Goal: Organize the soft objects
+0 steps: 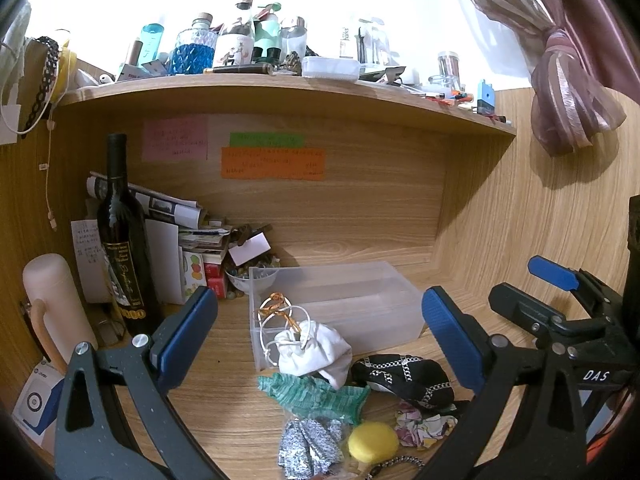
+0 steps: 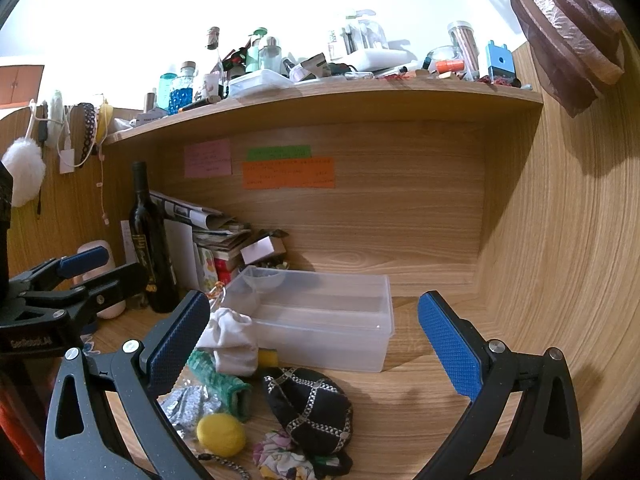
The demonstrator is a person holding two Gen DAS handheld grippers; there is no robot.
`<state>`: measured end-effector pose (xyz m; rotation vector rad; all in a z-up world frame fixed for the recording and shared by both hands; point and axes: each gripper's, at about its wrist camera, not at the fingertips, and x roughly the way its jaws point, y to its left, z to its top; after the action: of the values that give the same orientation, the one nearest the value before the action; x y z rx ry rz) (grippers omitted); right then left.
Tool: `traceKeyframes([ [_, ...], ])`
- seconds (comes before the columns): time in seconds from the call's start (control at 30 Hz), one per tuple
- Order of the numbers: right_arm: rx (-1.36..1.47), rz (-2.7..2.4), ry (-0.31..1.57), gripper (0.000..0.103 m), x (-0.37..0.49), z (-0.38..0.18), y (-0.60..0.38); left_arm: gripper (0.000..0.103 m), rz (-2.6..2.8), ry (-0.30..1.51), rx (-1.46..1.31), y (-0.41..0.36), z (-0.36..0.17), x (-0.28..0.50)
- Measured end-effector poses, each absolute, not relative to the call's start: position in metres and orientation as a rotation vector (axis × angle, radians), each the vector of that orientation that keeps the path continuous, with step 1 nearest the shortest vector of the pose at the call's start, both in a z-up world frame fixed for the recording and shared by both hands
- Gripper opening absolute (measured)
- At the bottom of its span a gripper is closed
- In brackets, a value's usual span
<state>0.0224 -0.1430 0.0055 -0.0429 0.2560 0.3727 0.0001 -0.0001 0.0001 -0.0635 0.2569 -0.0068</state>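
Both grippers hover over the wooden desk (image 1: 224, 364), jaws spread wide, nothing between the blue pads. The left gripper (image 1: 320, 340) faces a small heap of soft things: a white drawstring pouch (image 1: 316, 350) leans against the near wall of the clear plastic bin (image 1: 360, 300), a green knitted piece (image 1: 316, 396) lies just in front, a black chain-patterned pouch (image 1: 404, 376) to its right. Nearer still sit a silver sequin piece (image 1: 308, 446), a yellow round puff (image 1: 373, 441) and a floral cloth (image 1: 424, 426). The right gripper (image 2: 316, 340) looks at the same heap from the right. A dark wine bottle (image 1: 124, 240) and stacked papers (image 1: 160, 208) crowd the left corner, beside the bin
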Motion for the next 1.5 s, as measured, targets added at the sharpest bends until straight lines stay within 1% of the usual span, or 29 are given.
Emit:
traceKeyframes([
  [1.3,-0.012,0.378,0.247,0.103,0.021,0.008,-0.148,0.103,-0.061,0.271,-0.077,0.001,-0.004,0.005],
  [1.5,-0.015,0.407,0.279,0.103,0.032,-0.001,-0.149,0.103,-0.086,0.312,-0.094,0.003,-0.012,0.014],
])
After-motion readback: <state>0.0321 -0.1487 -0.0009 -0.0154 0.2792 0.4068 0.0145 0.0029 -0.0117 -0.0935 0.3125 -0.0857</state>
